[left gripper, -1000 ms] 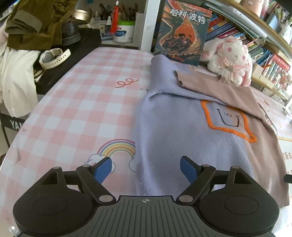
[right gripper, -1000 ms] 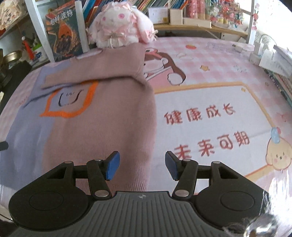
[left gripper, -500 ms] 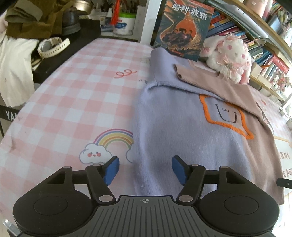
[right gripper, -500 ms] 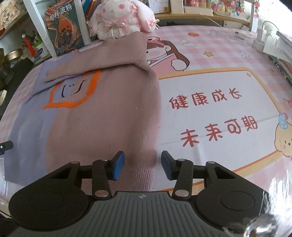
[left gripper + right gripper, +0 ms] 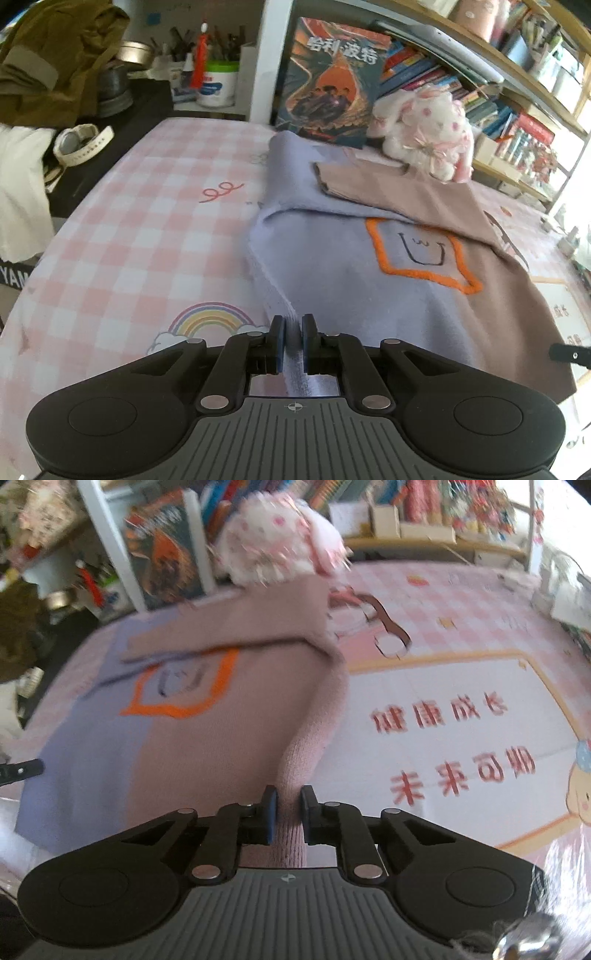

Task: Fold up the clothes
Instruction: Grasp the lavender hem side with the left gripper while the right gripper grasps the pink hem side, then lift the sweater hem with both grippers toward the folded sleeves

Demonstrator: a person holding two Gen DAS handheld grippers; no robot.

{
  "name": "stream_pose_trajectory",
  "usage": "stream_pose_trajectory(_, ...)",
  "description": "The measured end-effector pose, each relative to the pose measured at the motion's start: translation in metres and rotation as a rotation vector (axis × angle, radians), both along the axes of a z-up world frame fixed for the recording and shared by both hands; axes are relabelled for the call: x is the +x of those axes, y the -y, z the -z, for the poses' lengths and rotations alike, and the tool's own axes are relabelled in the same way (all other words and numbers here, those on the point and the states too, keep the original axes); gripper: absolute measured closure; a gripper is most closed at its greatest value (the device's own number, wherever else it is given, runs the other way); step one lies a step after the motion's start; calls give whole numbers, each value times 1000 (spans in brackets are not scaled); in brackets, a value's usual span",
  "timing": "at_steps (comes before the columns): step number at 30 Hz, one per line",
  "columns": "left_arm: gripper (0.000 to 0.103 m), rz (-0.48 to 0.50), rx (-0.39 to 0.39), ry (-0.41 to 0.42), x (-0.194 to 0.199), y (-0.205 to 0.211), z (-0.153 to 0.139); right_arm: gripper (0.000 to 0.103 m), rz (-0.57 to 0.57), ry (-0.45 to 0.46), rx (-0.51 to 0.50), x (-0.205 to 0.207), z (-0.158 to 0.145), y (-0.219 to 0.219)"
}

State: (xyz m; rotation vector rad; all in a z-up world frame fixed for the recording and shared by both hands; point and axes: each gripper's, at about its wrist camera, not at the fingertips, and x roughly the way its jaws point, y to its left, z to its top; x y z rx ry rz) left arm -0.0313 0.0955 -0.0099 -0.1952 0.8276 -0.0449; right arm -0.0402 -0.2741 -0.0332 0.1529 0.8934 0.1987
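Both grippers are clamping the sweater (image 5: 332,266) hem: left gripper (image 5: 293,345) pinching the lilac corner, right gripper (image 5: 286,819) the pink one. Sweater's lying flat toward 12 o'clock, so I'd be lifting evenly toward the plush bunny (image 5: 424,129).

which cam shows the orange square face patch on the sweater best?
Left wrist. The orange patch is sharp there, with its outline and little face readable on the sweater, ahead of the left gripper. The right wrist view shows the patch too, but motion-blurred and partly under the folded sleeve.
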Motion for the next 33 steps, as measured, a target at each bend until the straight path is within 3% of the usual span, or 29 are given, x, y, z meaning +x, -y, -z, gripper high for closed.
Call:
stream_pose_trajectory(4, 94, -12, -30, -27, -1, -6, 5, 91, 4, -23, 10, 3, 0, 2)
stream_pose_trajectory(17, 77, -43, -134, -125, -8, -26, 26, 82, 37, -136, 95, 0, 13, 15)
stream_pose_trajectory(20, 81, -36, -144, -117, -10, -25, 27, 81, 44, -140, 95, 0, 16, 16)
stream_pose_trajectory(21, 97, -38, -143, -115, -10, -25, 27, 87, 48, -138, 95, 0, 16, 16)
stream_pose_trajectory(27, 98, 6, -134, -118, -12, -8, 24, 93, 89, -81, 43, -8, 7, 23)
stream_pose_trajectory(33, 98, -15, -181, -132, -25, -7, 24, 93, 54, -136, 62, -22, 8, 43)
